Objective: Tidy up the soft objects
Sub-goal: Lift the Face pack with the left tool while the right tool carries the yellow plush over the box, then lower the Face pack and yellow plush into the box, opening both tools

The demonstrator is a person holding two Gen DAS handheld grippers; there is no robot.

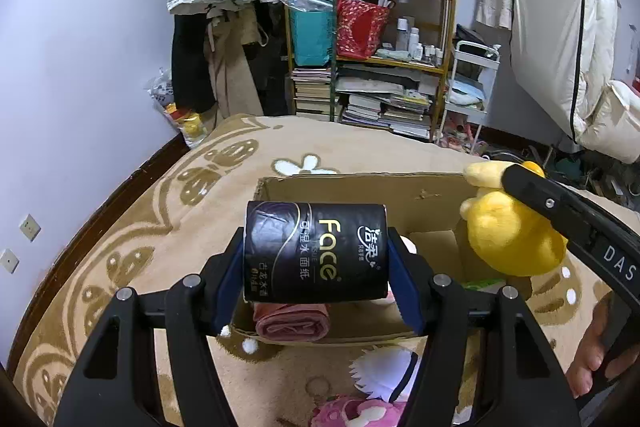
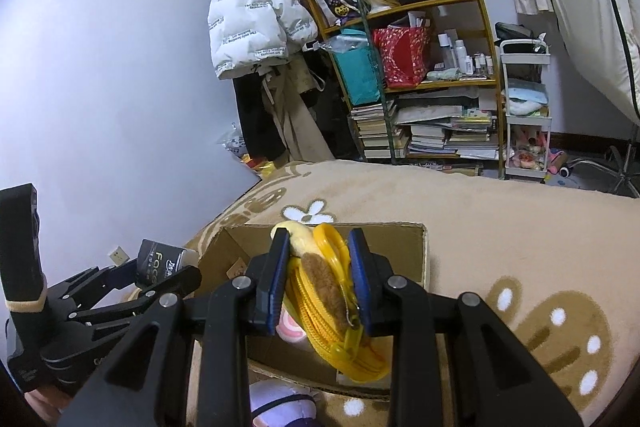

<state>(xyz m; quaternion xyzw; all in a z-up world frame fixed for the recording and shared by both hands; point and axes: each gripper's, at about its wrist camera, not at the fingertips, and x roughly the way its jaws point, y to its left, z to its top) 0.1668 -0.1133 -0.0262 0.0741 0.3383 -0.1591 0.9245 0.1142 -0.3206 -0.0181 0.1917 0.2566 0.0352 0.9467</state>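
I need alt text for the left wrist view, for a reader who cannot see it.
The left claw grips a black tissue pack above an open cardboard box on a beige flower-patterned blanket. At right, the right claw holds a yellow plush toy over the box; a cluttered shelf stands behind.

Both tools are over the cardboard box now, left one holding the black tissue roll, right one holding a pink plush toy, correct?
Not quite: the right tool holds a yellow plush toy, as the right wrist view shows. The left tool does hold the black tissue roll over the cardboard box.
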